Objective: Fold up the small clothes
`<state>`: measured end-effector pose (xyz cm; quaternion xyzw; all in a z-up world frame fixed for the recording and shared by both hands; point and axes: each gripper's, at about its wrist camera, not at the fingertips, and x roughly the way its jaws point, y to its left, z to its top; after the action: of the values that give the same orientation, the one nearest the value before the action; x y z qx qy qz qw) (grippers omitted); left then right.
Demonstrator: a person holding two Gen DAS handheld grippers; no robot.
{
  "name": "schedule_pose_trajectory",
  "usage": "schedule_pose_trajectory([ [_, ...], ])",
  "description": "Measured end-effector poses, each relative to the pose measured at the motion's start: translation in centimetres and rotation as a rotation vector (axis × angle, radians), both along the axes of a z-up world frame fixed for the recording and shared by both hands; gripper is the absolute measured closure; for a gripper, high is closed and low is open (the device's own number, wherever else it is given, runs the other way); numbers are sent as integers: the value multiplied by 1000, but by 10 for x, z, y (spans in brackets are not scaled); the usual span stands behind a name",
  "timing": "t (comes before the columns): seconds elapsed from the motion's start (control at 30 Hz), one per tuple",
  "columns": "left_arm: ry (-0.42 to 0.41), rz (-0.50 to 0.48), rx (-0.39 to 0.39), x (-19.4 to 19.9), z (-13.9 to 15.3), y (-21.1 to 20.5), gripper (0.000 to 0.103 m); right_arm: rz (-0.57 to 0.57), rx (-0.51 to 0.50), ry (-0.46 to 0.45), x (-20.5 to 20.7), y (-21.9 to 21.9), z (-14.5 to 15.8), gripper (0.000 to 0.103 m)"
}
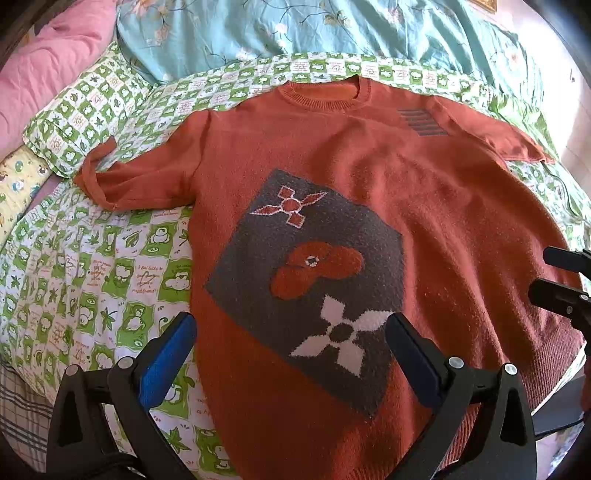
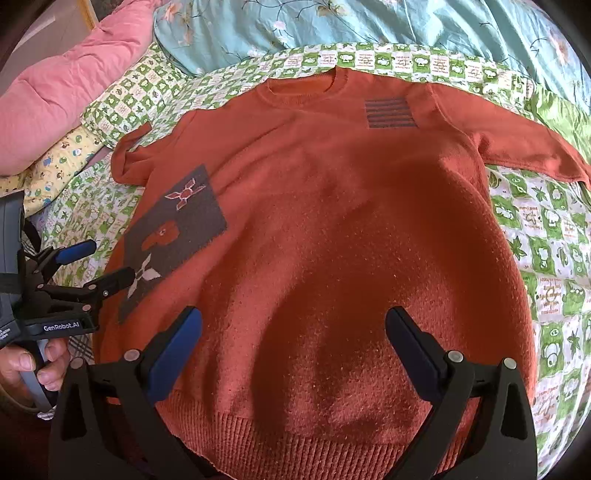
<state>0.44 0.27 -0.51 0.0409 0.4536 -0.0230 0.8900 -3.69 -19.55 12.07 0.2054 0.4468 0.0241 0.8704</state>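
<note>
**Sweater spread flat, both claws wide and empty**

Blue pads frame the view on either side: my left claw point(image 1: 291, 350) hovers over the lower front of the sweater point(image 1: 424, 206), jaws spread wide with nothing between them. My right claw point(image 2: 293, 343) is just as wide and also empty, poised above the ribbed hem point(image 2: 314, 443) nearest me. My left hand point(image 2: 35, 365) shows at the edge, wrapped round its handle.

The sweater lies face up on the bed, collar point(image 1: 325, 94) away from me, both sleeves out sideways. It looks like soft, fuzzy knit, light and limp; I judge it will sag and stretch rather than hold a crease, so pinching at the hem corners or sleeve ends seems best.

Beneath it is a green checked quilt point(image 1: 92, 280), soft and wrinkly. Beyond lie a teal floral cover point(image 1: 295, 33) and a pink pillow point(image 1: 55, 55).
</note>
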Motion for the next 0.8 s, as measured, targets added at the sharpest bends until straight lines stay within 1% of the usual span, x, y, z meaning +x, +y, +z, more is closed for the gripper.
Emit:
schedule_pose_trajectory([
  [0.07, -2, 0, -2, -2, -2, 2, 1, 1, 8, 3, -3, 4, -6, 4],
  [0.1, -6, 0, -2, -2, -2, 3, 1, -1, 13, 4, 0, 12, -14, 4],
  [0.13, -11, -2, -5, -3, -2, 3, 1, -1, 13, 3, 0, 13, -15, 4],
  [0.23, -14, 0, -7, -2, 2, 3, 1, -1, 21, 3, -1, 22, -27, 4],
  [0.33, 2, 0, -7, -2, 2, 3, 1, 2, 23, 2, 2, 20, -29, 4],
  [0.53, 21, 1, -6, -2, 2, 3, 1, 5, 33, -2, 4, 30, -48, 4],
  [0.57, 20, 1, -8, -2, 2, 3, 1, 9, 35, -4, 7, 30, -53, 4],
  [0.8, 6, 0, -2, -2, 2, 3, 1, 15, 43, -13, 14, 31, -66, 4],
])
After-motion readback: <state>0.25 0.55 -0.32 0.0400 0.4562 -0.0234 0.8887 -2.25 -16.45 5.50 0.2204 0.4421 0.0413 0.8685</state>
